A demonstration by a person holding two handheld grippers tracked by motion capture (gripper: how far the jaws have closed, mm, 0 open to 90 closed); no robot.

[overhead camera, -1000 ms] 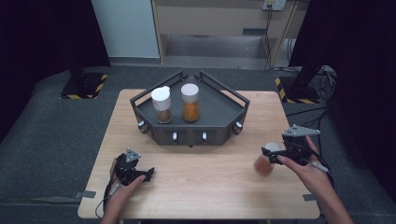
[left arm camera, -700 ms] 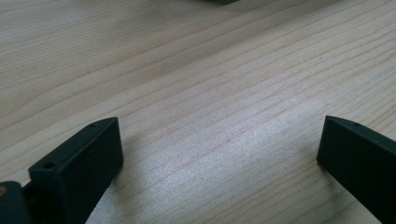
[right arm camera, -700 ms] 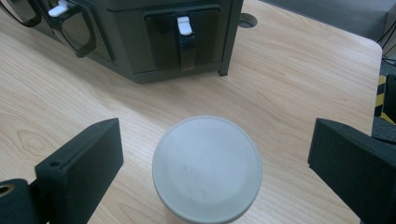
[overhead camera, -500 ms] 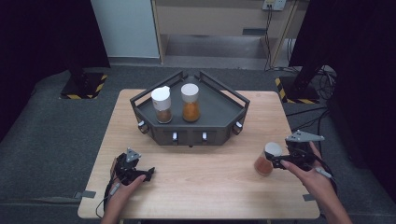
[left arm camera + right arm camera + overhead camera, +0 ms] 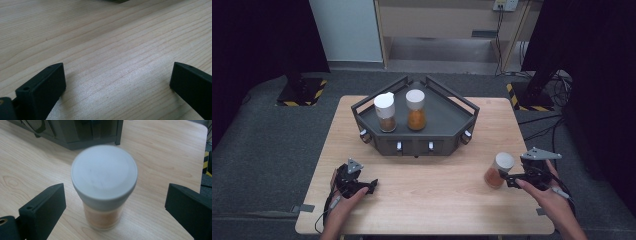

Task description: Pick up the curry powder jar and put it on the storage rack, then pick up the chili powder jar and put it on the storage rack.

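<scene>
- Clear cylindrical jar with a white lid and orange-brown contents stands on the pale wooden tabletop, at its right side, well apart from the dark grey angular tray.
- Right gripper lies just to the right of this jar; its jaws are spread and point leftward at it, not pinching it.
- Long axis of the jar runs about vertical, slightly tilted in the high view, so the jaws meet its side wall crosswise.
- Right gripper view: the jar sits centred between the two black jaws, with open gaps on both sides; whether it already lies fully between the jaw tips, I cannot tell.
- Left gripper rests at the near left of the tabletop, far from the jar; the right hand is clearly the nearer one.
- Left gripper view: jaws spread wide over bare wood grain, nothing between them.
- High view adds the tray's load: two more white-lidded jars standing side by side.
</scene>
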